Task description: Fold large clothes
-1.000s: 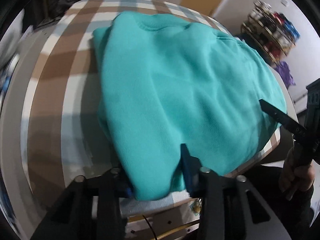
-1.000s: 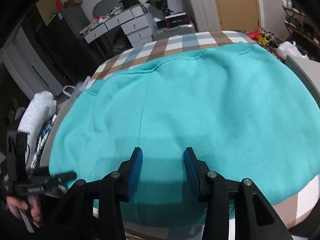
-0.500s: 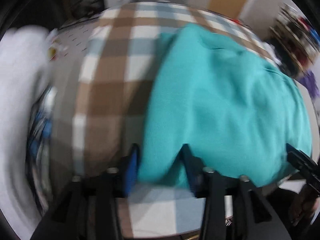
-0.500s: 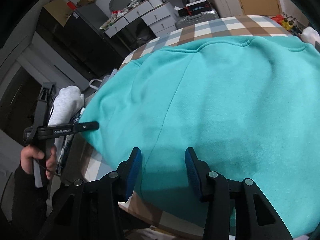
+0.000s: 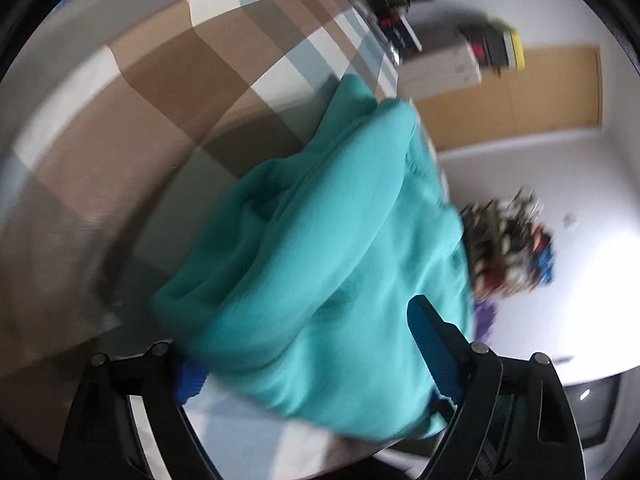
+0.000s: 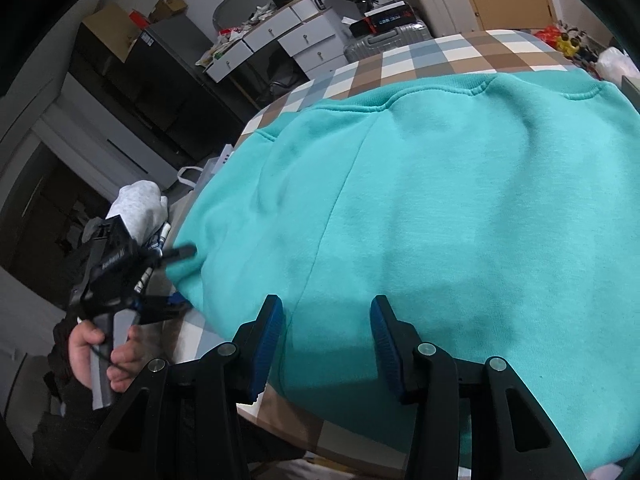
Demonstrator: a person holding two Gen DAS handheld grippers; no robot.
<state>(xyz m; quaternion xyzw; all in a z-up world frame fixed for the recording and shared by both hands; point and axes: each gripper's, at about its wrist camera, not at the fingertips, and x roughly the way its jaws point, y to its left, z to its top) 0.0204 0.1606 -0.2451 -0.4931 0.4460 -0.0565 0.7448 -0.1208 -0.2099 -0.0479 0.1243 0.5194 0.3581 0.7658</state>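
Observation:
A teal sweatshirt [image 6: 460, 220] lies spread over the checked table [image 6: 460, 52]. My right gripper [image 6: 326, 304] hovers open just above its near edge, with nothing pinched between the blue pads. My left gripper [image 6: 182, 276], held by a hand, is at the garment's left edge. In the blurred, rolled left wrist view its jaws are opening, and a bunched fold of the sweatshirt [image 5: 340, 240] lies loosely between them. Cloth drapes over one finger of the left gripper [image 5: 304, 340] and the other finger stands clear of it.
Left of the table lies a pale pile of clothes [image 6: 136, 204]. Behind it stand a cluttered white dresser [image 6: 288, 32], a silver suitcase [image 6: 384, 40] and dark cabinets. A wooden door [image 5: 520, 96] and a crowded shelf [image 5: 508, 248] lie beyond the table's far side.
My left gripper rolled, swung to the sweatshirt's left edge and widened its jaws, letting go of the cloth. The right gripper stayed in place and tilted slightly.

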